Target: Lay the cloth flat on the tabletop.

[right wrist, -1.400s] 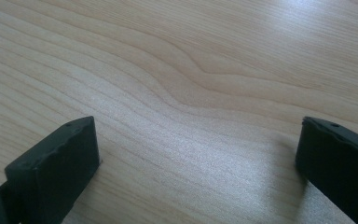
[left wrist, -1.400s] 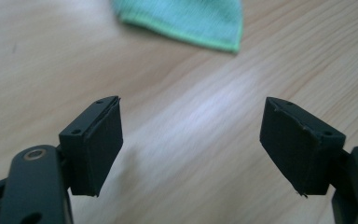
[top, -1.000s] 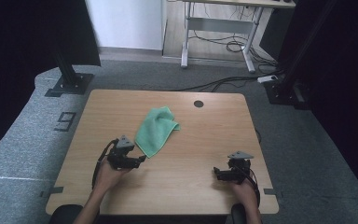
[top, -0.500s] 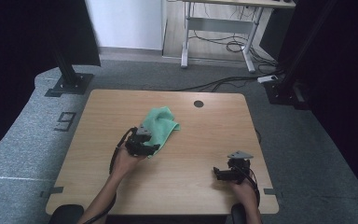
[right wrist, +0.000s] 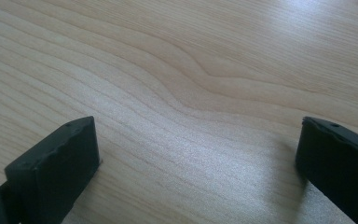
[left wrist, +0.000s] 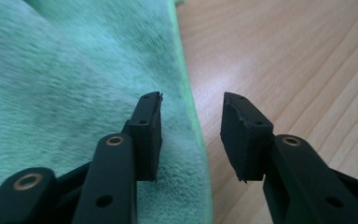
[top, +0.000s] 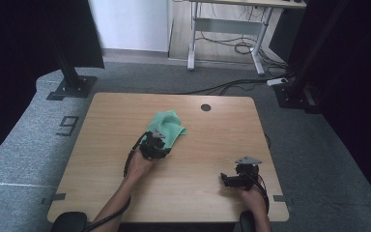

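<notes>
While closing | left claw (left wrist: 191, 135) | straddles green cloth (left wrist: 74, 93) edge

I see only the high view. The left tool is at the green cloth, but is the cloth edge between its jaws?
Observer: Yes. In the left gripper view the green cloth has its hemmed edge in the gap of the left tool; the jaws have just been closing, with a gap left.
Operator: Do both jaws stand over the cloth?
Observer: No, one is over the cloth, the other over the bare table.
Operator: And the right tool?
Observer: The right tool stands wide open, with bare wood between the jaws.
</notes>
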A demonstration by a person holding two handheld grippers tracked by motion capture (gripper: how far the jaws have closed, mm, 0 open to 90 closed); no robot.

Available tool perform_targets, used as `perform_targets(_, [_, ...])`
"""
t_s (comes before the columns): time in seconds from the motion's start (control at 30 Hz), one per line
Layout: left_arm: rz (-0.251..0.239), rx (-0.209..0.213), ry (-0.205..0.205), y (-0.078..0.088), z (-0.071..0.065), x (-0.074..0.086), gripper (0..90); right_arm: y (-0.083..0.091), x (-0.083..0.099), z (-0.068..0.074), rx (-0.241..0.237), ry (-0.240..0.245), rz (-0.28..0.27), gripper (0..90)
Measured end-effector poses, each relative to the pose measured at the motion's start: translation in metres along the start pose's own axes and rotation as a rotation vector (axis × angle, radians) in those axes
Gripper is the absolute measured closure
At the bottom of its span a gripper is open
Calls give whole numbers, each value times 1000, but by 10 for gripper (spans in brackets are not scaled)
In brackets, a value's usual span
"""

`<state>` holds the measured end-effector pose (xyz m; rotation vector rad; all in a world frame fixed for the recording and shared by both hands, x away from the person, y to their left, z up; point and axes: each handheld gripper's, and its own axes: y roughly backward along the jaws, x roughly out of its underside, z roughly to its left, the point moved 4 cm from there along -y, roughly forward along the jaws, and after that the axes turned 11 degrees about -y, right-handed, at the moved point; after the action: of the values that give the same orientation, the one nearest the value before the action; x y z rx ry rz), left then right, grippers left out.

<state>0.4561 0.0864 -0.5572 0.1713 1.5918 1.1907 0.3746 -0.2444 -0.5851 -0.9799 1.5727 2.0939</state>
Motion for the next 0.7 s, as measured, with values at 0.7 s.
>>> perform_targets(0.7, [-77, 20, 47, 29, 6, -17, 885, 0, 0, 0, -1, 1, 0, 0])
